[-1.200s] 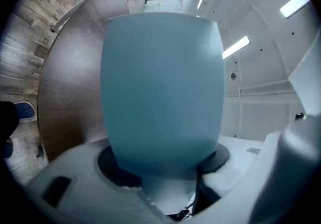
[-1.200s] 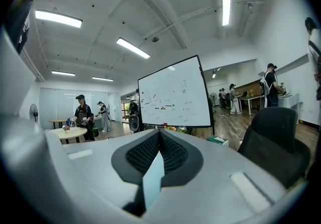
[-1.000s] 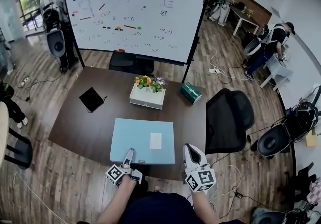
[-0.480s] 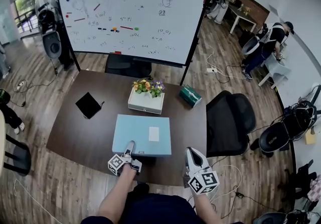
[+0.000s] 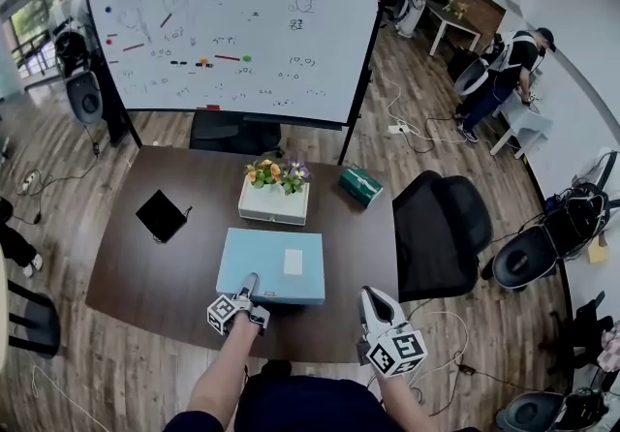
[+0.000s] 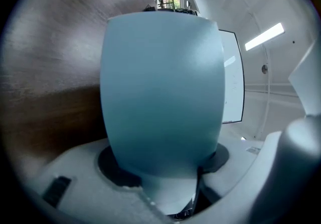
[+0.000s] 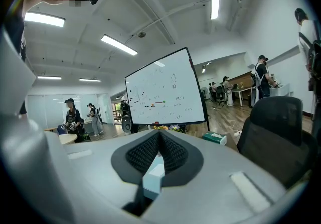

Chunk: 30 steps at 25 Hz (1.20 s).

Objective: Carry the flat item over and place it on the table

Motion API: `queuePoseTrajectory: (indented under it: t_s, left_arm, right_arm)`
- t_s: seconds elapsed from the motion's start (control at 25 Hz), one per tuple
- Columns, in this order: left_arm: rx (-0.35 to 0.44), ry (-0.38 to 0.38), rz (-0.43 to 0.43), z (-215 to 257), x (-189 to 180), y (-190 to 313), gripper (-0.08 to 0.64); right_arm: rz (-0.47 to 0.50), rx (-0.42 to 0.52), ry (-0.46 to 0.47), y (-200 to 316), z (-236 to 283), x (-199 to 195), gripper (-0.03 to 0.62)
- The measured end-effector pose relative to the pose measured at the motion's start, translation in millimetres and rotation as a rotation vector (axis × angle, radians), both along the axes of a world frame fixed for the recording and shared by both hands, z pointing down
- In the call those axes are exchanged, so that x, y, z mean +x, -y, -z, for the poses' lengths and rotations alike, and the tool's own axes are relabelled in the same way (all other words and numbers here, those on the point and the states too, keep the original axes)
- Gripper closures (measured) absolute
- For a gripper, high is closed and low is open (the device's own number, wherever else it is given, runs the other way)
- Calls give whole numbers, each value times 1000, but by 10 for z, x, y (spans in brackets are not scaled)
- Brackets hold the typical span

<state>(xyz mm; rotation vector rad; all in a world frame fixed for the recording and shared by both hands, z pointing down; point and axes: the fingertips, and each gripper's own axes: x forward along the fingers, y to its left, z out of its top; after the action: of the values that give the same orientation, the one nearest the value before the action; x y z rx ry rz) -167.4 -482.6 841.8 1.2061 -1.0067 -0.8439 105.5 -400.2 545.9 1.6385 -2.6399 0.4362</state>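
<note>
The light blue flat item (image 5: 254,261) is over the near middle of the dark wooden table (image 5: 145,270), its long side running along the near edge, with a white label (image 5: 294,262) on its top. Whether its underside rests fully on the wood I cannot tell. The left gripper (image 5: 250,283) is clamped on the middle of the item's near edge; in the left gripper view the blue surface fills the space between the jaws. The right gripper (image 5: 372,296) is just off the near right corner of the table, apart from the item, its ribbed pads (image 7: 150,151) pressed together with nothing between them.

Just beyond the item's far edge stands a white planter (image 5: 273,202) with flowers, close enough to block any push further in. A green tissue box (image 5: 359,185) sits toward the far right corner and a black tablet (image 5: 160,215) lies well apart near the left edge. A black office chair (image 5: 441,227) is drawn up against the right edge, and a whiteboard (image 5: 232,23) stands behind the far edge.
</note>
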Motion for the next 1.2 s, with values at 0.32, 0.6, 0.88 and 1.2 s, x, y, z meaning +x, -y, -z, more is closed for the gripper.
queuePoseTrajectory:
  t_s: [0.32,0.6,0.88,1.2]
  left_arm:
    - [-38,-2,-1,-90,42,168,299]
    - [-61,-51,55,-132,-34,265,246]
    - [-275,135,122,-289,-332,260,43]
    - [-468,224,136,-381,-320,186,-41]
  right_arm:
    - [-6,-18,-1,5,-53,32,580]
    - [-9,-25,-5,34,-84,36,580]
    - [-22,-41,-2,153,-151,-20,580]
    - [0,-37,14,93,-150,-76,580]
